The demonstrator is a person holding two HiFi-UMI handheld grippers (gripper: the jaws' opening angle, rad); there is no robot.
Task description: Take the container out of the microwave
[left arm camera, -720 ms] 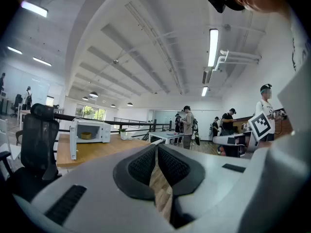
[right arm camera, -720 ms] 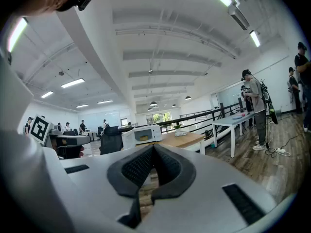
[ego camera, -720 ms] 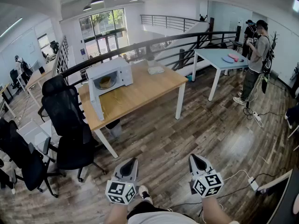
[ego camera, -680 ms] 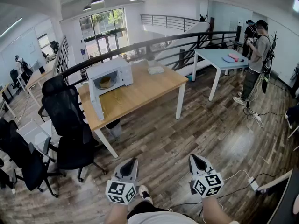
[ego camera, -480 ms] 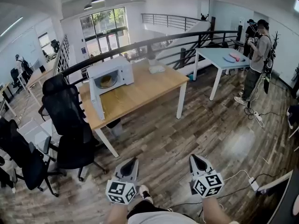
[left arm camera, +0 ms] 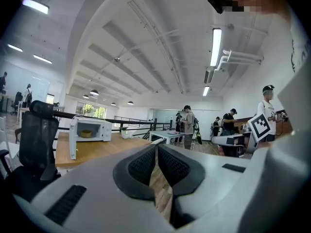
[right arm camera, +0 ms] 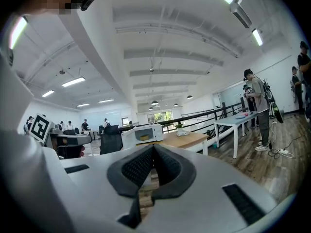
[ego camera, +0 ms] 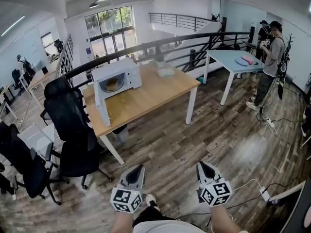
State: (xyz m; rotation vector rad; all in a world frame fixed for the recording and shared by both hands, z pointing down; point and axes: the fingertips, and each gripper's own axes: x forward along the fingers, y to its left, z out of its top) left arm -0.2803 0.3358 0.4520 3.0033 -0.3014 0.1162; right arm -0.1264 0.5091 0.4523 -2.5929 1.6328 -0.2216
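Note:
A white microwave [ego camera: 118, 76] stands on the far left of a wooden table [ego camera: 146, 98], its door [ego camera: 100, 107] swung wide open. Inside it sits a small yellowish container [ego camera: 112, 85], which also shows in the left gripper view as the container [left arm camera: 86, 134] and in the right gripper view as the container [right arm camera: 144, 137]. Both grippers are held low in front of me, several steps from the table. My left gripper [ego camera: 138, 168] is shut and empty, and its pads meet at the left gripper [left arm camera: 156, 147] tip. My right gripper [ego camera: 200, 164] is likewise shut on nothing.
Black office chairs [ego camera: 73, 125] stand left of the table, between me and the microwave side. A light blue table [ego camera: 233, 62] and a standing person [ego camera: 271, 57] are at the far right. A black railing [ego camera: 184, 45] runs behind. Cables and a power strip [ego camera: 265, 193] lie on the wood floor.
The head view has drifted slightly; both grippers stay in the same place, shut.

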